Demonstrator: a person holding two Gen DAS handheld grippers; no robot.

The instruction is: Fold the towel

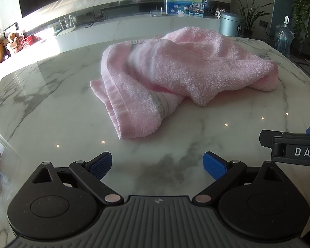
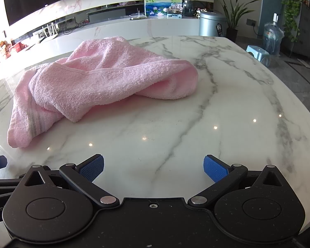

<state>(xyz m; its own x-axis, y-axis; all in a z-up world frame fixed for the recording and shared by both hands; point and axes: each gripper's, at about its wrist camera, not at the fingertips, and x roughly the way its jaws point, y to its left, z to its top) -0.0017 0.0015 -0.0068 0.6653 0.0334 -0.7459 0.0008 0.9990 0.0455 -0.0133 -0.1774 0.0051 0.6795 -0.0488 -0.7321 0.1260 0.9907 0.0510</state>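
Note:
A pink terry towel [image 1: 175, 70] with grey stripes lies crumpled in a loose heap on the white marble table [image 1: 51, 113]. In the right wrist view the same towel [image 2: 105, 78] sits to the left of centre. My left gripper [image 1: 157, 165] hovers near the table's front edge, short of the towel, open with nothing between its blue pads. My right gripper [image 2: 154, 167] is also open and empty, with the towel ahead and to its left. Part of the right gripper's body [image 1: 295, 148] shows at the right edge of the left wrist view.
Bare marble [image 2: 227, 103] stretches right of the towel. Beyond the table's far edge stand a grey metal bin [image 2: 211, 24], potted plants [image 2: 235, 14], a water bottle [image 2: 272, 37] and a small blue stool [image 2: 258, 53]. A low white console [image 1: 134, 24] runs behind.

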